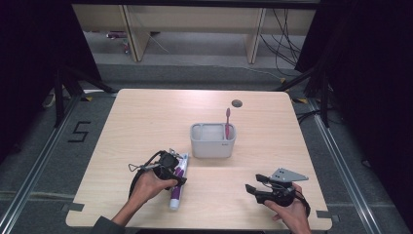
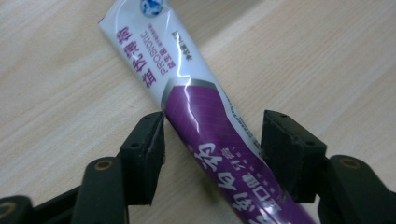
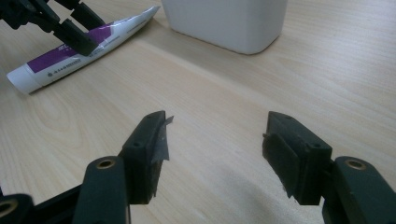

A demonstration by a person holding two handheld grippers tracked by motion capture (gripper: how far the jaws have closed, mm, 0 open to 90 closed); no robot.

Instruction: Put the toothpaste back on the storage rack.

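The toothpaste tube lies flat on the tabletop, just in front and to the left of the grey holder. The left gripper straddles the tube's purple part, fingers apart, one side touching, the other clear. The right gripper, in front and to the right of the holder, has its fingers apart over bare wood near the front edge.
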